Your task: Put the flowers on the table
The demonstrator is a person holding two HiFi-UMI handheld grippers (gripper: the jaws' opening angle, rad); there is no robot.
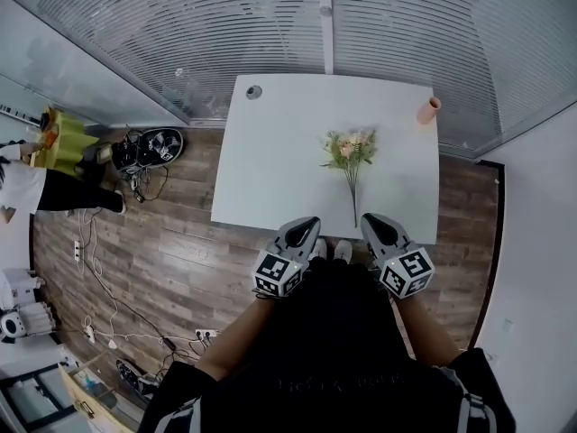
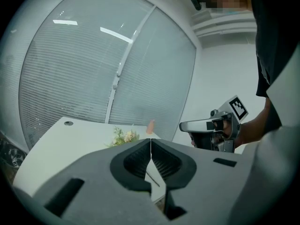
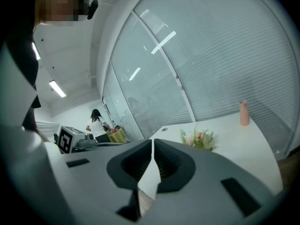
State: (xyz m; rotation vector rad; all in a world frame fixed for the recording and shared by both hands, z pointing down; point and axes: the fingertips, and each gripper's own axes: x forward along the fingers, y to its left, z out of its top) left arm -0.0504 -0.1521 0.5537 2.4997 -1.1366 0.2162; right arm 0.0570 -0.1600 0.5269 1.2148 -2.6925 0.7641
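The flowers (image 1: 350, 152) are lying flat on the white worktop (image 1: 270, 170), blossoms pointing toward 12 o'clock and the thin stem trailing back toward 6 o'clock, its end sitting near the worktop's near edge. A pink vase (image 1: 428, 109) is standing upright at the far corner, at about 1 o'clock from the blossoms and well apart from them, while a small round grommet (image 1: 253, 91) is sitting at the opposite far corner, around 10 o'clock. Both grippers are hovering side by side over the near edge, apart from the bouquet: the left gripper (image 1: 306, 225) is sitting at about 7 o'clock from the stem's end and the right gripper (image 1: 373, 221) just beside that end at 3 o'clock. In the left gripper view the jaws are pressing together with nothing between them, and the flowers (image 2: 123, 136) and vase (image 2: 151, 126) are showing beyond at 12 o'clock. In the right gripper view the jaws are likewise meeting at the tips, gripping nothing, with the flowers (image 3: 199, 138) at 1 o'clock. Off at 9 o'clock in the head view, a person (image 1: 27, 188) is standing on the wooden floor (image 1: 180, 251).
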